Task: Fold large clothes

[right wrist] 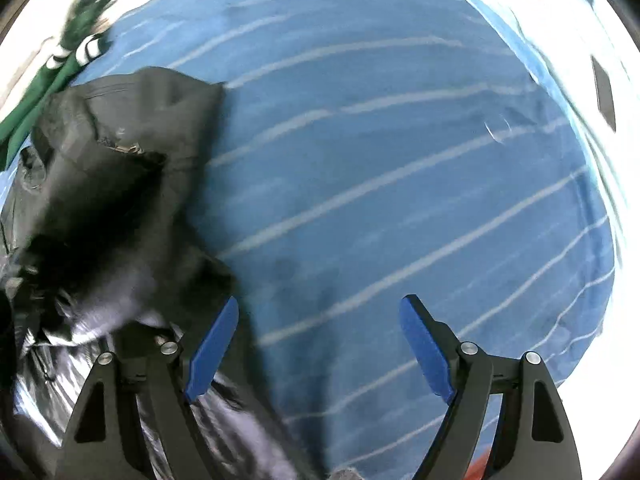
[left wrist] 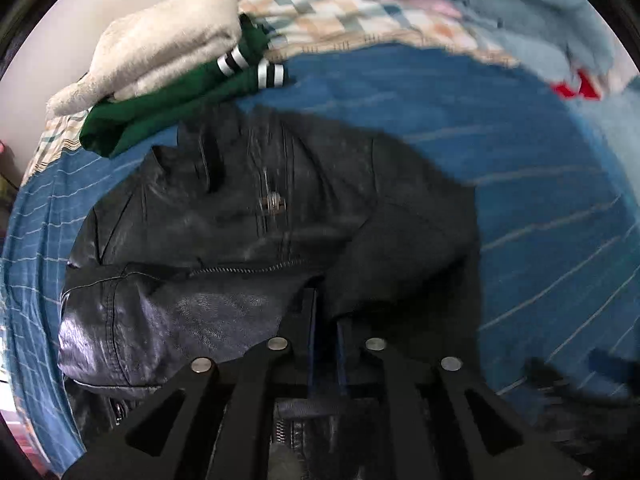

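Note:
A black leather jacket [left wrist: 248,216] lies on a blue striped bed sheet [left wrist: 540,208], with its zippers showing. My left gripper [left wrist: 326,312] is shut on a fold of the jacket, its blue pads nearly together. In the right wrist view the jacket [right wrist: 100,184] lies at the left, partly blurred. My right gripper [right wrist: 320,344] is open and empty over the blue sheet [right wrist: 380,160], with its left finger [right wrist: 212,348] beside the jacket's edge.
A folded green garment with white stripes [left wrist: 168,108] and a cream towel [left wrist: 160,44] lie stacked at the far left. A checked cloth [left wrist: 328,16] and a light blue blanket [left wrist: 500,4] lie at the far edge. A red item [left wrist: 576,88] lies at the far right.

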The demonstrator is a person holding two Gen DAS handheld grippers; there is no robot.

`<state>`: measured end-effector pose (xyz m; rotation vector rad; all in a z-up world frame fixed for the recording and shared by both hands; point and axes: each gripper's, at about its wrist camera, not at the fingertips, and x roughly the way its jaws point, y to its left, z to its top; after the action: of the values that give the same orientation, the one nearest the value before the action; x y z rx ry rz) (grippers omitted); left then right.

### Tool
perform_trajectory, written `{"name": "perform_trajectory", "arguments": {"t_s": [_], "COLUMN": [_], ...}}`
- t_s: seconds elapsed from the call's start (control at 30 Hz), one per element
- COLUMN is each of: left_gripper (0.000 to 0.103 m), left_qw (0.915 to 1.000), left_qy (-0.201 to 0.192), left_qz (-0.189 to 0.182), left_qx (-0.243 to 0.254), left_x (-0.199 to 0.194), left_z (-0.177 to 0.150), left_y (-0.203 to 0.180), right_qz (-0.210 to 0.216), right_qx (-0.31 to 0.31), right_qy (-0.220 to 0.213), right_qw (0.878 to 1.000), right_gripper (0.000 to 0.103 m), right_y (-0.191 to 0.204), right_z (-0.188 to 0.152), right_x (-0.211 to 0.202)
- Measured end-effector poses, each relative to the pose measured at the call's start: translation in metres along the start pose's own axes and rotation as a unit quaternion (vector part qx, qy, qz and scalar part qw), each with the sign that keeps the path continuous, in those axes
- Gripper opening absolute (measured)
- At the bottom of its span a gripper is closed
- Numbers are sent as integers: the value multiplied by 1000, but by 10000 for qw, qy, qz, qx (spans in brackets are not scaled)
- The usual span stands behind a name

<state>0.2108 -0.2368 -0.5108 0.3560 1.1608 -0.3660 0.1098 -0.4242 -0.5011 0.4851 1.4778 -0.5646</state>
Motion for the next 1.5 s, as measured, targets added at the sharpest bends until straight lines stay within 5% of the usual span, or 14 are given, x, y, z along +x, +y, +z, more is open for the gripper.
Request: {"name": "perform_trajectory", "arguments": {"t_s": [0.3,0.37,0.4,0.43,0.5,0.77,0.9,1.0,1.03,1.2,1.33,1.43,1.5], "left_gripper": [19,39,82,101,101,101,101,102,102,101,101,102,102], "left_qw": [9991,9983,9973,9961,9923,9795,9730,9653,9630,9525,9508,9534,9556], "left_qy": [101,149,234,285,385,269,346,510,529,417,286,351,674], "left_qz": [-299,-329,-314,-324,-429,351,1221,1597,1636,1726,1696,1731,1772], "left_qx": [-300,-461,-628,-771,-1100,-1965,-1929,-2003,-2076,-2473,-2575,-2446,-2257], "left_x": [-10,-11,-14,-12,-13,-48,-48,-41,-38,-37,-31,-11,18], "left_z": [-14,-17,-20,-21,-31,-67,-93,-104,-106,-105,-96,-87,-84], "left_y": [14,22,28,36,49,114,153,181,190,229,242,248,250], "right_qz": [899,1040,1162,1248,1528,2971,2278,1278,1167,579,558,313,985], "right_qx": [-130,-252,-296,-319,-393,-184,-667,-1405,-1466,-1898,-2031,-1997,-1157], "right_qy": [46,48,73,90,135,701,927,626,511,-626,-975,-142,388], "right_qw": [9959,9942,9928,9916,9874,9521,9670,9798,9810,9781,9727,9793,9876], "right_gripper": [84,84,84,84,84,84,83,33,30,26,26,31,38], "right_y": [-46,-51,-47,-45,-29,42,85,121,125,148,157,151,123], "right_z": [17,24,28,37,47,71,76,69,67,33,24,40,61], "right_x": [-19,-27,-32,-33,-37,-25,4,14,11,-48,-72,-42,-32]}}
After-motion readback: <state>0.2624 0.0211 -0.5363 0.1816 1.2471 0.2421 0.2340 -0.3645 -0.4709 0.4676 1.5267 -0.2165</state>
